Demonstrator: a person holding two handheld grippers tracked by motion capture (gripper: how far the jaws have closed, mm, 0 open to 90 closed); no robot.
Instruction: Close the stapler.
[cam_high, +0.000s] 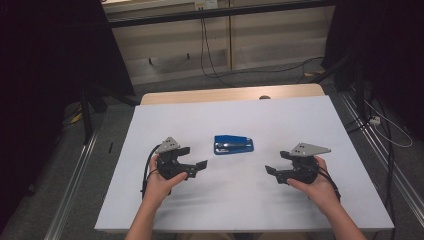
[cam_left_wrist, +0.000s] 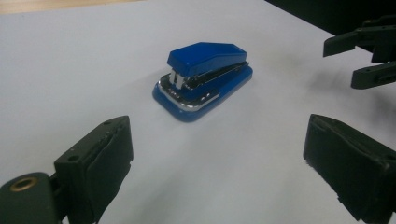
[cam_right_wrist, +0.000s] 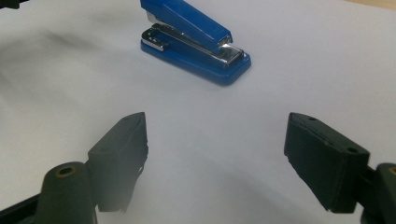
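Observation:
A blue stapler (cam_high: 233, 144) with a chrome inner part lies flat near the middle of the white tabletop (cam_high: 250, 210). My left gripper (cam_high: 199, 169) rests low to the stapler's front left, jaws wide apart with nothing between them. My right gripper (cam_high: 272, 174) stands to the stapler's front right, also open and empty. In the left gripper view the stapler (cam_left_wrist: 203, 77) lies ahead of the open jaws (cam_left_wrist: 217, 158), and the right gripper (cam_left_wrist: 343, 64) shows at the upper right. From the right gripper view the stapler (cam_right_wrist: 196, 39) sits beyond the spread jaws (cam_right_wrist: 217, 154).
A wooden strip (cam_high: 230, 93) runs along the table's far edge. Cables (cam_high: 210, 60) trail over the grey floor behind. Metal rails (cam_high: 75, 175) flank the table, and dark curtains hang at both sides.

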